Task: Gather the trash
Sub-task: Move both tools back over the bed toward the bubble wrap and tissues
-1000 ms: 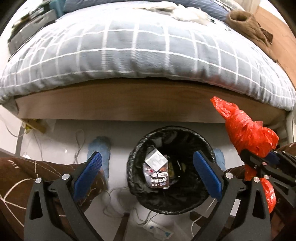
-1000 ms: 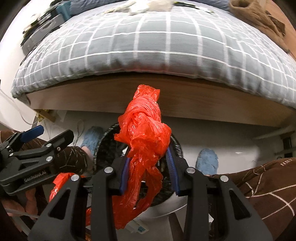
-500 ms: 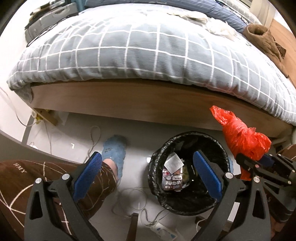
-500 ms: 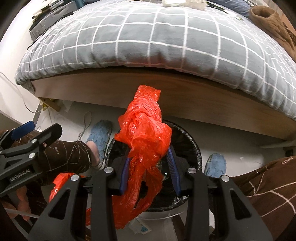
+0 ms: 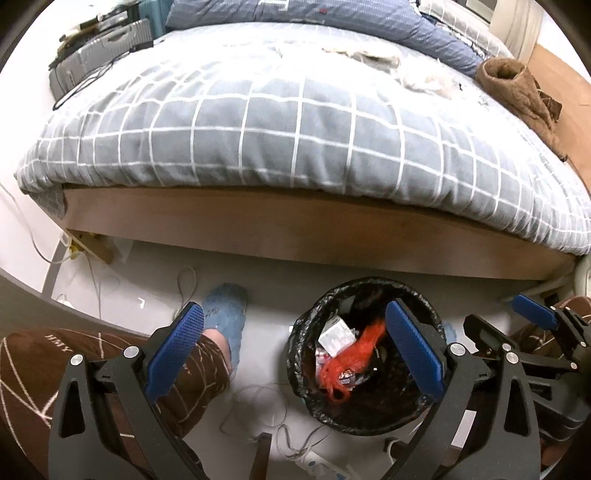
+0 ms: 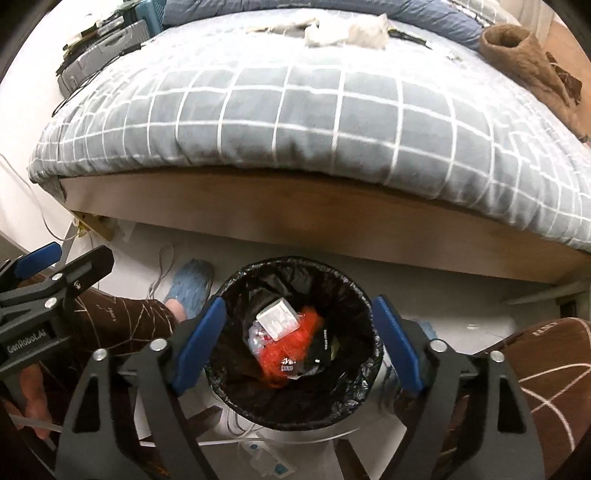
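A round bin with a black liner (image 5: 306,384) (image 6: 358,295) stands on the floor in front of the bed. A red plastic bag (image 5: 343,363) (image 6: 286,349) lies inside it among wrappers and a small white box (image 6: 277,319). My right gripper (image 6: 297,345) is open and empty right above the bin mouth; it also shows in the left wrist view (image 5: 517,325) at the right. My left gripper (image 5: 295,354) is open and empty, left of the bin; it also shows at the left edge of the right wrist view (image 6: 55,266).
A bed with a grey checked duvet (image 5: 295,122) and a wooden frame (image 5: 295,229) is behind the bin. White crumpled paper (image 6: 343,31) and a brown garment (image 6: 532,62) lie on it. The person's legs, a blue slipper (image 5: 225,314) and cables (image 5: 266,417) flank the bin.
My right gripper opened and the red bag dropped from it into the bin. Both cameras pulled back and up, so more of the bed shows.
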The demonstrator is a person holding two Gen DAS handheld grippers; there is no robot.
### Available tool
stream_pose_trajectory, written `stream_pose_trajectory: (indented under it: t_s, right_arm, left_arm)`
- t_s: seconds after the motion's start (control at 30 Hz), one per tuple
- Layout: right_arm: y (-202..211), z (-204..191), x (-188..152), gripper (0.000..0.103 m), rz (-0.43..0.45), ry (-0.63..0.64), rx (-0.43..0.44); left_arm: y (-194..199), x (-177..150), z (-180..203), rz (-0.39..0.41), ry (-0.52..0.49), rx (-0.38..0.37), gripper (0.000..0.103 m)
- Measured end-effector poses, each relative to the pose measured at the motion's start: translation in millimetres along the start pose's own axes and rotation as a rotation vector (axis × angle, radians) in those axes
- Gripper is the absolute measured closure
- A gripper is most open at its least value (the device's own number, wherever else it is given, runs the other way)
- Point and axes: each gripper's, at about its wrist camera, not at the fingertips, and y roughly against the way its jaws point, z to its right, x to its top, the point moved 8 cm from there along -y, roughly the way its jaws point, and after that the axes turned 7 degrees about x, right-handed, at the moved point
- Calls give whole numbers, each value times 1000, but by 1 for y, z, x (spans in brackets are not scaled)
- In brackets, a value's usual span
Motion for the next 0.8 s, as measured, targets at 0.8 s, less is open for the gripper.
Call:
stream_pose_trajectory:
  t_s: [0.8]
  right_arm:
    - [77, 25, 35, 8, 182, -29, -68]
  left_arm:
    - [61, 32, 16, 109, -36, -12, 6]
